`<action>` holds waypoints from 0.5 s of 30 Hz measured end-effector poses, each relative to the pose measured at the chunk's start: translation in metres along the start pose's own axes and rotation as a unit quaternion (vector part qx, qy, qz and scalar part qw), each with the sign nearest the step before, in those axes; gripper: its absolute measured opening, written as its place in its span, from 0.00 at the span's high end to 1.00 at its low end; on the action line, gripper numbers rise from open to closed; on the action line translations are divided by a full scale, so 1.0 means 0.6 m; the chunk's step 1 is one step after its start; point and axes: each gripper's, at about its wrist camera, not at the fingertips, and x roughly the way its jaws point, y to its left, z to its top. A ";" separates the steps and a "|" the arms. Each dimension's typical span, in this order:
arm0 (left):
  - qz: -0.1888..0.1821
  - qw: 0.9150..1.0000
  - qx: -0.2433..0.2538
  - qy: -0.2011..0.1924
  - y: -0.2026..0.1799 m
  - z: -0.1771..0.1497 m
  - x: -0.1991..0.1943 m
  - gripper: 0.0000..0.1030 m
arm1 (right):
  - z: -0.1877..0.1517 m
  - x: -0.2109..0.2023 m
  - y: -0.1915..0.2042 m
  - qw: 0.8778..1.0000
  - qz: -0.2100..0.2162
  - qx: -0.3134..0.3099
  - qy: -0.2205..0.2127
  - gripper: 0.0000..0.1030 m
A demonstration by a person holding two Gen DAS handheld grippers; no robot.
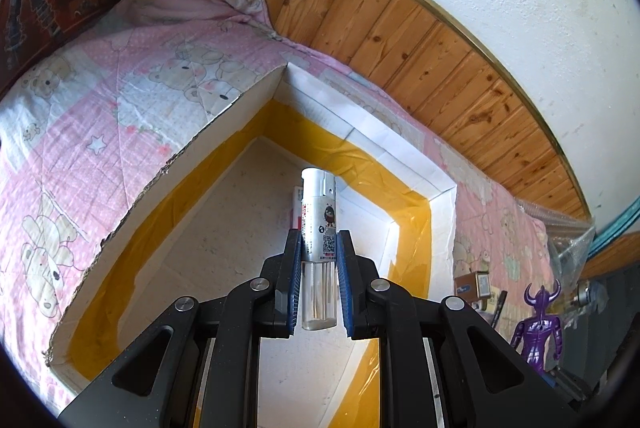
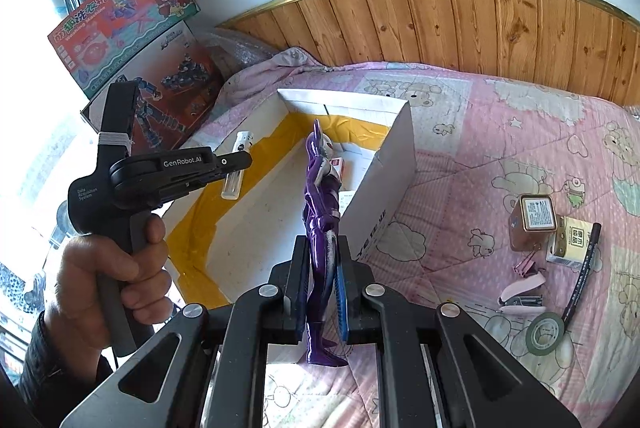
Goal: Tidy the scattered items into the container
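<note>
I note left gripper (image 1: pixel 319 260) clamped on clear silver-capped lighter (image 1: pixel 319 228), above open white cardboard box (image 1: pixel 208 131). Right gripper (image 2: pixel 320 292) clamped on purple horned figurine (image 2: pixel 320 228), near box's near wall.

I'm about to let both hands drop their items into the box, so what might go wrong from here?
1. The left gripper holds the lighter above the open box; dropped from there, it may land on the small red-and-white pack already inside.
2. The right gripper clamps the tall purple figure in front of the near box wall; its horns could catch that wall on the way in.
3. Both grippers head for the same box and may collide.
</note>
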 end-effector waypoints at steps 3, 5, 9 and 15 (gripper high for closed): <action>0.003 1.000 0.000 0.001 0.004 0.006 0.009 0.84 | 0.010 0.007 0.006 1.000 -0.001 -0.006 0.001 0.88; 0.009 1.000 0.005 0.004 0.006 0.011 0.018 0.84 | 0.018 0.011 0.009 1.000 -0.001 -0.010 0.001 0.88; 0.011 1.000 0.005 0.015 0.012 0.020 0.040 0.84 | 0.036 0.018 0.017 1.000 -0.003 -0.020 0.002 0.88; 0.007 1.000 0.008 0.019 0.008 0.031 0.058 0.84 | 0.062 0.030 0.029 0.999 -0.009 -0.038 0.003 0.88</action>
